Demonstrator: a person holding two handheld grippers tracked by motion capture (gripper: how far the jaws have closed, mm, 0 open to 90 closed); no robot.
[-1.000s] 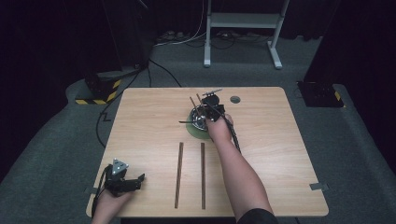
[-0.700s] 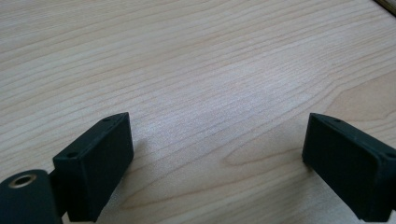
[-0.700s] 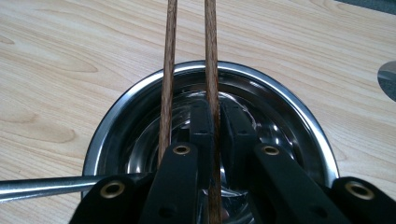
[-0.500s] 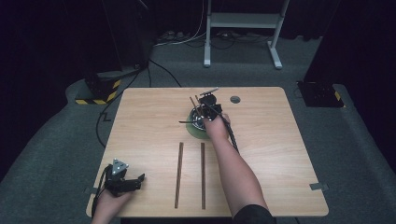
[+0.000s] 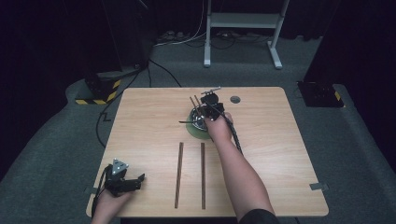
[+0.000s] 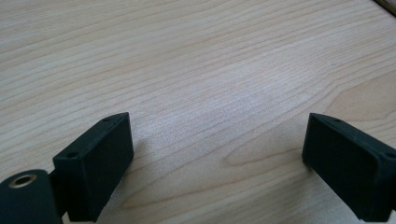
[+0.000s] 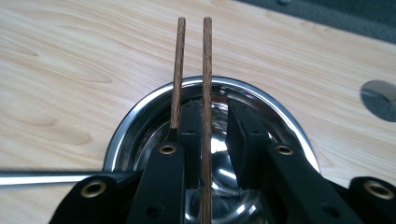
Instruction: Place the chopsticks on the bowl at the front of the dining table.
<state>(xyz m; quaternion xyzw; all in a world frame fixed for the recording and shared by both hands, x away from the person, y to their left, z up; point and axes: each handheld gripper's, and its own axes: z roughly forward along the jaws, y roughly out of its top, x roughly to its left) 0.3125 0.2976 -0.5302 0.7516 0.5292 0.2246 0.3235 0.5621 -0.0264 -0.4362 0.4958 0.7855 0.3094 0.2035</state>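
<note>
Reaching across the wooden counter [image 5: 280, 154], the person's right hand [image 5: 217, 127] held the right gripper [image 5: 208, 105] over a shiny steel bowl [image 7: 140, 119] that sat on a green coaster [image 5: 196, 133] near the counter's far middle. In the right gripper view, two brown chopsticks [image 7: 206, 56] rose from the bowl and pointed away over its far rim; one ran between the jaws, the other lay just outside the left jaw. The jaws stood narrowly apart, not clamped on the stick. Two more dark chopsticks [image 5: 202, 175] lay parallel on the counter nearer the person. At the near left corner, the left hand [image 5: 108, 205] rested the left gripper [image 5: 135, 182] low over bare wood, its jaws spread wide and holding nothing.
</note>
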